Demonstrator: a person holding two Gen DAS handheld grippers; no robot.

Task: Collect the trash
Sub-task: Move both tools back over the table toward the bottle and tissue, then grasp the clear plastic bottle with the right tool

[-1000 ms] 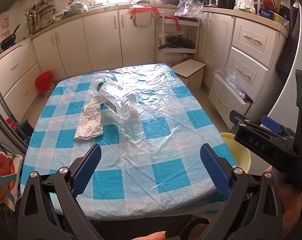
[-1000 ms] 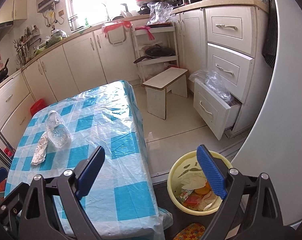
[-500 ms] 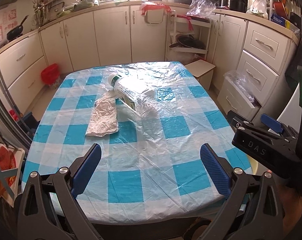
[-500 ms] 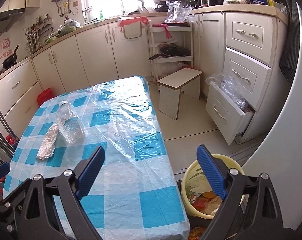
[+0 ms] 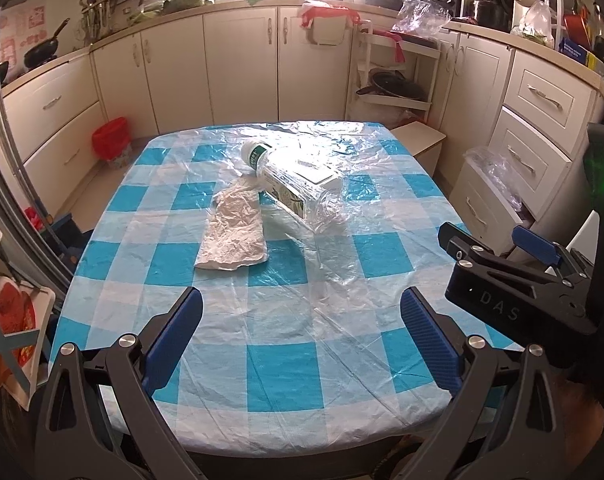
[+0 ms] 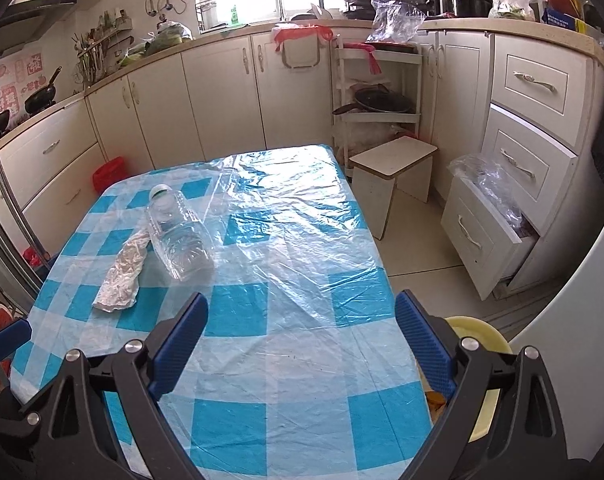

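On the checked table [image 5: 381, 252] lie an empty plastic bottle [image 5: 294, 184] and, touching it, a crumpled wrapper [image 5: 234, 236]: light, crushable, slippery, best gripped mid-body. Left gripper [image 5: 302, 334] and right gripper [image 6: 302, 334] hover wide open, empty; yellow bin [image 6: 481, 340] beside.

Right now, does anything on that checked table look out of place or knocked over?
Yes. A clear plastic bottle lies on its side mid-table instead of standing, and a crumpled white wrapper lies flat right beside it. Off the table, a lower drawer hangs open with a plastic bag spilling out.
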